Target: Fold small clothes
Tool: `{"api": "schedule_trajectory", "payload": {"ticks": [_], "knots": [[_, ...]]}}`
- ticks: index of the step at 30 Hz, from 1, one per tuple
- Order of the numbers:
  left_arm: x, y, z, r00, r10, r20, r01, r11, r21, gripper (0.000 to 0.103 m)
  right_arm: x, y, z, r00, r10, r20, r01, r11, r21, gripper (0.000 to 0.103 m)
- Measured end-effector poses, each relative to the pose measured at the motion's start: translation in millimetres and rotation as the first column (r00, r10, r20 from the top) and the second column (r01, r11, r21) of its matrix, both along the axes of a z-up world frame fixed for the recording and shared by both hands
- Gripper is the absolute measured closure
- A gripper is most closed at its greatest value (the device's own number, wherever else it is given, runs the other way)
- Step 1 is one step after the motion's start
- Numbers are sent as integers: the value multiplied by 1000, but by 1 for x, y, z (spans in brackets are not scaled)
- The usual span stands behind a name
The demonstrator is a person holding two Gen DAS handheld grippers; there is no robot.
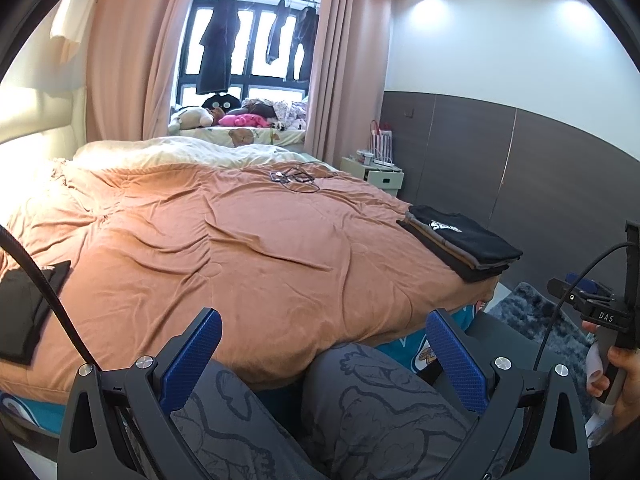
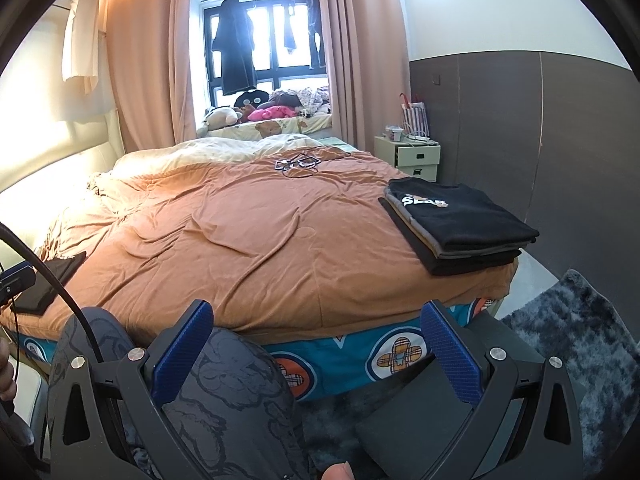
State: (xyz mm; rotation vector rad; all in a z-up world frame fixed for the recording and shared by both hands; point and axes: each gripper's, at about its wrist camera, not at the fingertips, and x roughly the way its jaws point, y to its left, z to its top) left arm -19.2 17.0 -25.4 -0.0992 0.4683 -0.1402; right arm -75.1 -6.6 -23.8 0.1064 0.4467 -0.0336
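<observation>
A stack of folded dark clothes [image 1: 460, 244] with a black shirt bearing a white logo on top lies at the right edge of the orange bedspread [image 1: 224, 248]; it also shows in the right wrist view [image 2: 456, 224]. A dark folded garment [image 1: 28, 312] lies at the bed's left edge, and shows in the right wrist view [image 2: 52, 280]. My left gripper [image 1: 324, 348] is open and empty, held low over the person's knees in front of the bed. My right gripper [image 2: 316, 340] is open and empty, at the foot of the bed.
The person's legs in grey printed trousers [image 1: 360, 412] sit between me and the bed. Cables and a small device [image 2: 298, 164] lie far on the bed. A white nightstand [image 2: 412, 156] stands by the right wall. A grey shaggy rug [image 2: 580, 344] covers the floor at right.
</observation>
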Motion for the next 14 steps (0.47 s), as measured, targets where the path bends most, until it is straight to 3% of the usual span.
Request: {"api": "schedule_trajectory", "payload": {"ticks": [14], "knots": [[-2, 2, -2, 1000, 9, -11, -9, 1000, -15, 1, 4, -3, -2, 1000, 4, -2, -4, 1000, -11, 0]]}}
